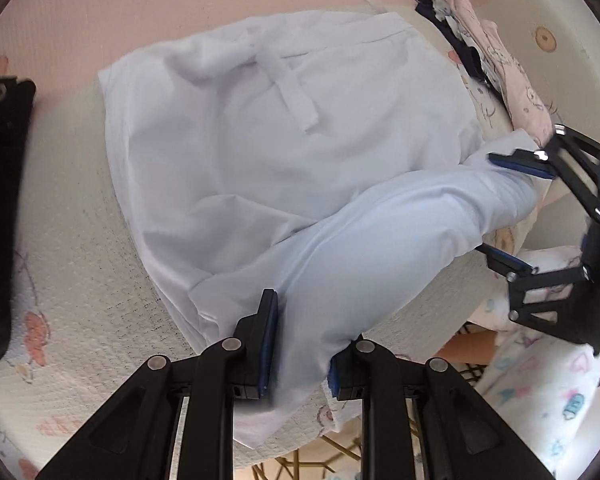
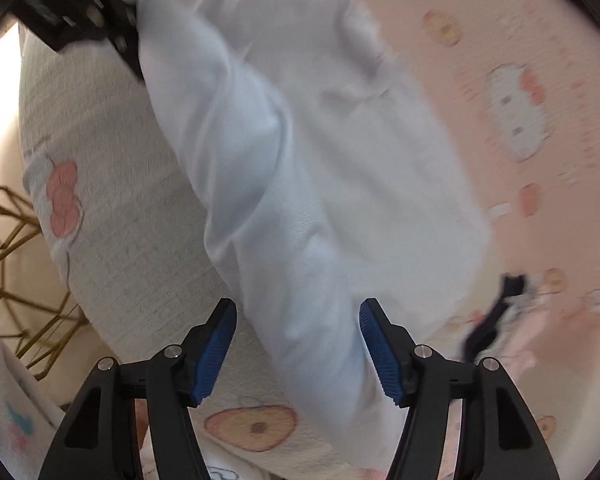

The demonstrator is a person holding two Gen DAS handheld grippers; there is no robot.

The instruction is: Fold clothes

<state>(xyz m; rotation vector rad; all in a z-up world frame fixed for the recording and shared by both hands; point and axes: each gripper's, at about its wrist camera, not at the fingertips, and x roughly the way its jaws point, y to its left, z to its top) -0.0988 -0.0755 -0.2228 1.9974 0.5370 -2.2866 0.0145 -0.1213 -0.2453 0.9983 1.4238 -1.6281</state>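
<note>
A cream and pink printed bedspread [image 1: 80, 240] with cartoon cats, bows and round biscuit motifs covers the bed. Below its lower edge in the left wrist view, a gold wire frame [image 1: 340, 450] stands on the floor, beside a white fabric with pastel prints [image 1: 548, 392].

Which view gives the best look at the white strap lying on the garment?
Left wrist view. The white strap lies sharp and unobstructed across the upper part of the pale garment. The right wrist view is motion-blurred: the same garment shows only as a soft shape, and the strap cannot be made out there.
</note>
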